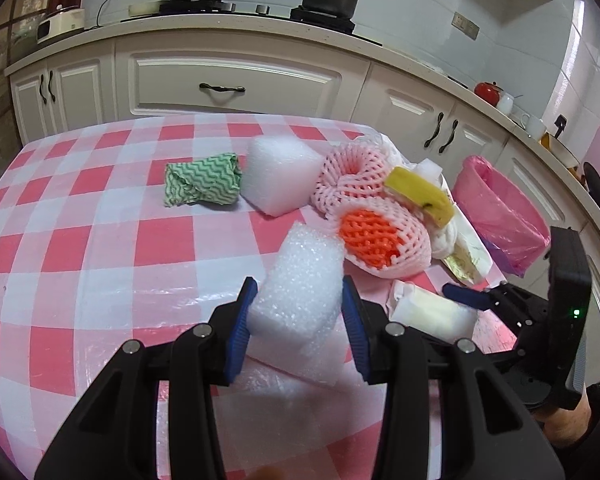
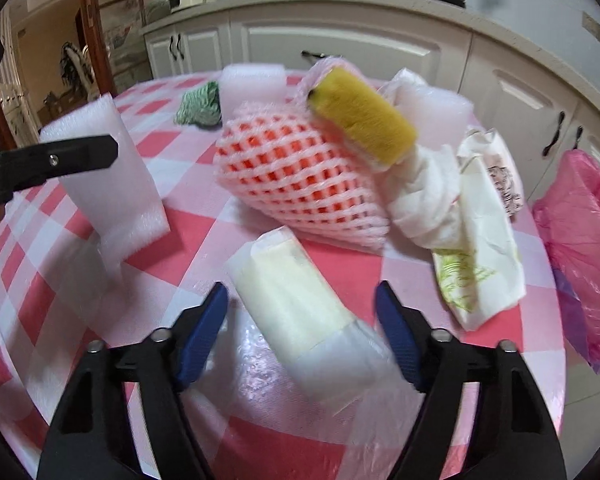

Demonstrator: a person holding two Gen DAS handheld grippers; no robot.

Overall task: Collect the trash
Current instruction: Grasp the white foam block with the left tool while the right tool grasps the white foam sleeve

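Note:
My left gripper (image 1: 300, 288) is shut on a white foam block (image 1: 300, 280), its blue pads against both sides; the block also shows in the right wrist view (image 2: 108, 184). My right gripper (image 2: 302, 292) is open around a white paper-wrapped packet (image 2: 296, 300), which lies on the checkered table (image 2: 340, 264); the pads stand apart from it. The right gripper also shows in the left wrist view (image 1: 464, 296). Beyond lie a pink foam net with an orange net inside (image 1: 376, 236), a yellow sponge (image 2: 364, 120), crumpled white paper (image 2: 480, 232) and a green zigzag cloth (image 1: 202, 180).
A second white foam block (image 1: 278, 176) and another pink foam net (image 1: 348, 172) lie farther back. A bin lined with a pink bag (image 1: 500, 212) stands off the table's right edge. White kitchen cabinets (image 1: 236, 80) run behind the table.

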